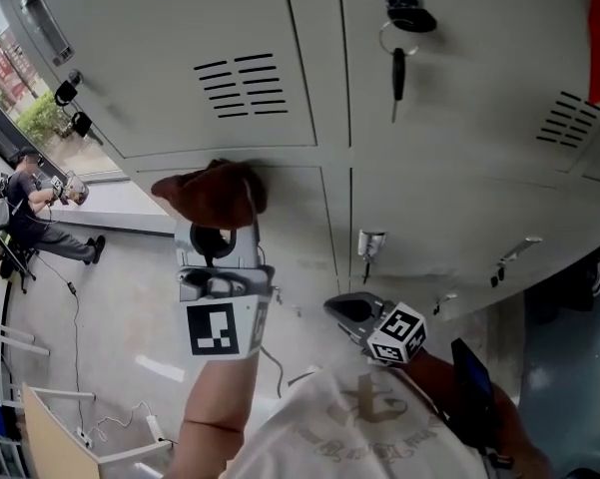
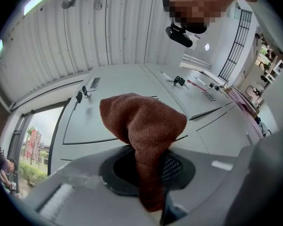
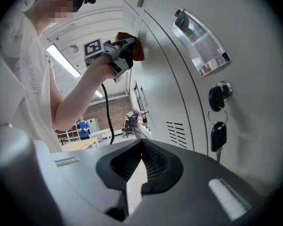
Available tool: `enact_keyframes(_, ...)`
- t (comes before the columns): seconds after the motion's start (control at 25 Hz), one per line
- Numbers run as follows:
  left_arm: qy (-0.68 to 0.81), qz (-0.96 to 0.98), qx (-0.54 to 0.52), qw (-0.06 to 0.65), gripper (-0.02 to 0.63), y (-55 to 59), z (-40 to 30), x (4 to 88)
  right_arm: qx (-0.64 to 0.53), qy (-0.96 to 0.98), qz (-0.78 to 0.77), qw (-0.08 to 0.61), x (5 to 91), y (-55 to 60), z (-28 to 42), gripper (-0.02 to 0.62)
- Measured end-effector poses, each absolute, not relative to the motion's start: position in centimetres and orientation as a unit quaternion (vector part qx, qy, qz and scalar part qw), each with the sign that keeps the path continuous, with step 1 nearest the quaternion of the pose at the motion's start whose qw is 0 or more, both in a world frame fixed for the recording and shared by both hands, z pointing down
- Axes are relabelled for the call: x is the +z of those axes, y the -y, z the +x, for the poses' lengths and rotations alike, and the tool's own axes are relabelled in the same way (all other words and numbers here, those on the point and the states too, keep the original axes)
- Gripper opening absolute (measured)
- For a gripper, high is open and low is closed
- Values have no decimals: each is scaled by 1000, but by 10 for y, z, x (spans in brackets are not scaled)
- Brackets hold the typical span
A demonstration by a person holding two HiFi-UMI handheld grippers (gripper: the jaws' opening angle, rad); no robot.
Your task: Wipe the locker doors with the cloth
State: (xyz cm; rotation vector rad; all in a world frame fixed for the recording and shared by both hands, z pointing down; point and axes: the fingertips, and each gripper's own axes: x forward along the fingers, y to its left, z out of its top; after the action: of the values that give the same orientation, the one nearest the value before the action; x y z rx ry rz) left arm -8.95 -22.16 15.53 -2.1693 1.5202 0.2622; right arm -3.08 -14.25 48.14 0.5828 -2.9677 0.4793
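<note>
The lockers fill the head view, a bank of grey doors seen from close up. The left gripper reaches out from 6 o'clock and holds the cloth against a door, just under the seam below the vents, which sit at 1 o'clock of the cloth. Its jaws are clenched on the cloth's lower end. The rest stands bunched beyond the tips, likely so that fabric, not plastic, meets the metal.

The right gripper hangs at 5 o'clock of the cloth, low and off the doors. Its own view shows the jaws closed together with nothing between them. It seems only parked out of the wiping path.

A key hangs in a lock at 1 o'clock of the head view, well apart from the cloth. It could snag a stroke that runs that way.
</note>
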Motion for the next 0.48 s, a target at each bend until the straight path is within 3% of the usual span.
enact_keyframes(0.48, -514, -819, 60, 247, 78, 212, -19, 164, 154, 970, 181, 44, 480, 141, -16, 8)
